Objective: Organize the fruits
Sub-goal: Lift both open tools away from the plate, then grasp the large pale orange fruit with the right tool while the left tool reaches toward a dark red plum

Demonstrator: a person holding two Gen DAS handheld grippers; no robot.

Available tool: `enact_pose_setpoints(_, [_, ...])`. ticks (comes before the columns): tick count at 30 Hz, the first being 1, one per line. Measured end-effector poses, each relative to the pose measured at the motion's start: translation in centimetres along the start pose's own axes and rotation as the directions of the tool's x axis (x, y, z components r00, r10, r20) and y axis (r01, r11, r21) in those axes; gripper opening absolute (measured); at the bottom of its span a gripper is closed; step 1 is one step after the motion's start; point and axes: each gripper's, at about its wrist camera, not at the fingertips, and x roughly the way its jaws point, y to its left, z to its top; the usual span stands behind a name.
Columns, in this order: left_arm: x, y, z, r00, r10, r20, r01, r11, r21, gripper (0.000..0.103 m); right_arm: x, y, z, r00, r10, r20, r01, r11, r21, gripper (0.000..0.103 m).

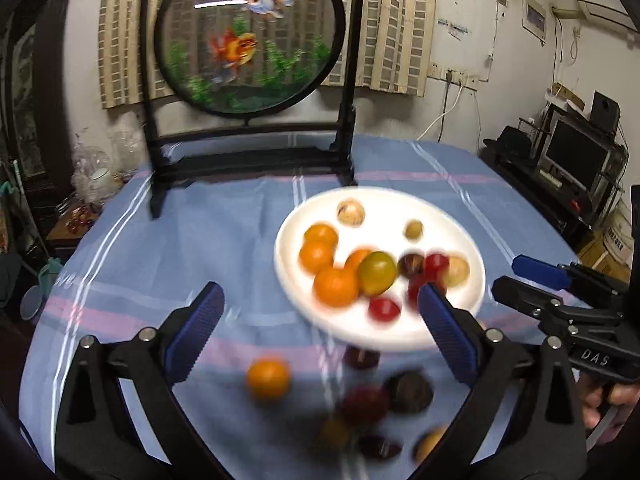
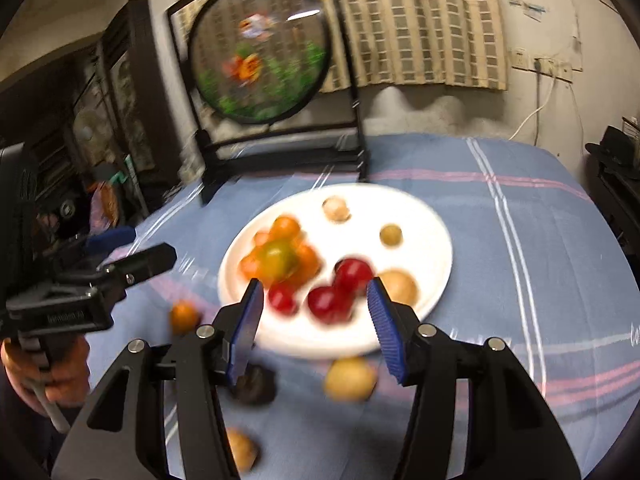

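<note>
Left gripper (image 1: 320, 320): fingers spread wide and empty, nothing between the blue pads; its right pad overlaps the plate's near edge at about 5 o'clock in the left wrist view.
Right gripper (image 2: 316, 320): fingers partly apart, gripping nothing; red fruits on the plate show through the gap beyond the tips.
Hands: a hand (image 2: 48, 372) grips the left gripper's handle at 8 o'clock in the right wrist view.
Loose fruit, nearest: on the cloth in front of the plate lie an orange one (image 1: 268, 378), several dark red and brown ones (image 1: 408, 392), and a yellow-tan one (image 2: 350, 378); all blurred.
White plate (image 1: 304, 300): sits on the cloth just beyond the loose fruit, toward 1 o'clock from the left gripper.
Plate contents: a cluster of orange fruits (image 1: 334, 286) at its 9 o'clock side, a green-yellow fruit (image 1: 378, 272) touching them at the middle, red fruits (image 2: 328, 302) at the near side, pale tan ones (image 1: 351, 212) toward 12 o'clock, well apart.
Tablecloth (image 1: 200, 240): blue with pink and white stripes.
Far end: a round goldfish screen (image 1: 250, 36) in a black stand, upright at 12 o'clock beyond the plate.
Wall: checked curtain (image 2: 420, 20) behind the screen.
</note>
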Motion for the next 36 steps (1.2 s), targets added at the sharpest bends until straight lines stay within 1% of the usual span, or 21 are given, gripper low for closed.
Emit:
enact_pose_setpoints(3, [-2.6,1.0,-3.9,1.000,-0.008,-0.006,0.008,1.000,-0.019,0.100,-0.9,2.4,-3.2,0.998,0.024,-0.061,-0.027,0.998,-0.058,0.055])
enact_pose_setpoints(7, [-4.5,2.5,-8.8,0.999,-0.027,-0.022,0.026,0.998,-0.049,0.100,-0.8,5.0,-6.5,0.992,0.006,-0.122,-0.026,0.986,-0.164,0.055])
enact_pose_setpoints(9, [-4.6,3.0,-10.4,0.999,-0.015,-0.037,0.013,0.998,-0.053,0.100,-0.5,5.5,-7.8,0.988,0.005,-0.155,-0.033,0.983,-0.181,0.055])
enact_pose_setpoints(10, [-4.5,3.3,-10.9,0.998,0.008,-0.060,-0.012,0.998,-0.060,0.100,-0.2,5.7,-8.4,0.983,0.011,-0.186,-0.045,0.982,-0.182,0.055])
enact_pose_setpoints(11, [-4.6,3.5,-10.9,0.998,0.018,-0.062,-0.022,0.998,-0.063,0.100,-0.1,5.9,-8.8,0.979,0.017,-0.201,-0.055,0.982,-0.183,0.055])
enact_pose_setpoints(13, [-5.4,3.8,-10.9,1.000,0.025,-0.014,-0.027,0.995,-0.094,0.100,0.0,6.3,-9.0,0.977,0.025,-0.210,-0.067,0.979,-0.193,0.055])
enact_pose_setpoints(15, [-5.2,3.8,-10.9,0.999,0.045,-0.016,-0.046,0.994,-0.099,0.100,0.1,6.6,-9.2,0.976,0.029,-0.215,-0.073,0.977,-0.201,0.055])
enact_pose_setpoints(17, [-4.9,3.7,-11.1,0.996,0.088,-0.032,-0.091,0.993,-0.079,0.100,0.5,6.7,-9.3,0.974,0.025,-0.227,-0.074,0.975,-0.209,0.055])
enact_pose_setpoints(18, [-4.8,3.7,-11.1,0.995,0.096,-0.037,-0.099,0.992,-0.073,0.100,0.7,6.8,-9.4,0.972,0.022,-0.232,-0.072,0.975,-0.211,0.055])
enact_pose_setpoints(22, [-5.1,3.7,-10.8,0.997,0.067,-0.035,-0.070,0.994,-0.082,0.100,1.3,7.4,-9.8,0.969,-0.001,-0.245,-0.058,0.971,-0.234,0.055])
enact_pose_setpoints(25, [-5.2,3.7,-10.8,0.997,0.074,-0.032,-0.077,0.994,-0.082,0.100,1.2,7.4,-9.9,0.971,-0.008,-0.240,-0.050,0.970,-0.236,0.055])
enact_pose_setpoints(30, [-5.1,3.9,-10.8,0.997,0.055,-0.050,-0.060,0.993,-0.101,0.100,1.6,7.6,-9.8,0.971,-0.005,-0.238,-0.052,0.971,-0.231,0.055])
enact_pose_setpoints(36, [-5.1,3.7,-10.8,0.997,0.059,-0.047,-0.063,0.994,-0.091,0.100,1.9,7.6,-9.9,0.970,-0.029,-0.240,-0.031,0.970,-0.240,0.055])
